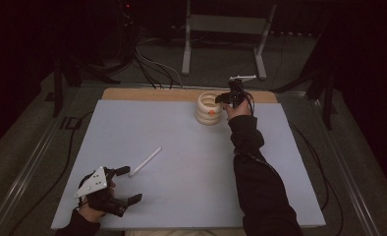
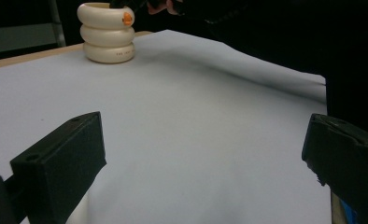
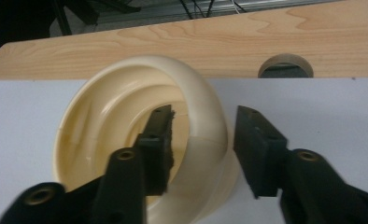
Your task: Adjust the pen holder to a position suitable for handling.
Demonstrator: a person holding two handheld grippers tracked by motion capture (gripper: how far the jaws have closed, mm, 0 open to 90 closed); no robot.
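the right claw is spread, one jaw inside the cream cup and one outside its wall. the left claw is spread too, far away.

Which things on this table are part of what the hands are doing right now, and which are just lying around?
In use: cream ringed holder, its wall between the right gripper jaws; white stick likely next.
Idle: left gripper, open over the grey mat; wooden board.
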